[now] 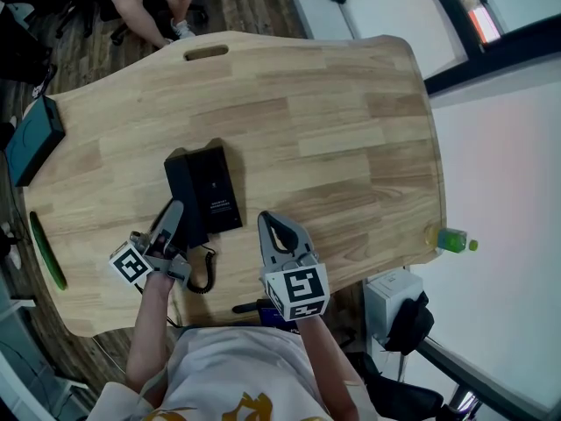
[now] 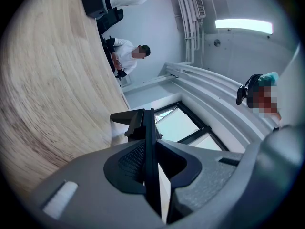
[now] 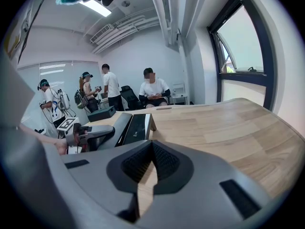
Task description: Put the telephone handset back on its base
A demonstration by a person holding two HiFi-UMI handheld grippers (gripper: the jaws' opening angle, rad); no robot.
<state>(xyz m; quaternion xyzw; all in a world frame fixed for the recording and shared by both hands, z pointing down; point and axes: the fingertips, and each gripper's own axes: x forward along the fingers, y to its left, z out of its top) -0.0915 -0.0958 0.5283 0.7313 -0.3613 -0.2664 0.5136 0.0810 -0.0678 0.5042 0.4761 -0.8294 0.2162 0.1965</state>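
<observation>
Head view: the left gripper (image 1: 169, 219) lies level along the left side of the base (image 1: 217, 182), closed on the handset (image 1: 195, 231), apparently to steer it into its cradle (whether it is seated I cannot tell). Left gripper view: both pads pinch the handset's thin black edge, with the gripper rolled sideways to the table (image 2: 43, 80). Right gripper view: the right gripper (image 3: 151, 146) is closed on nothing and waits just beside the base, likely keeping clear.
</observation>
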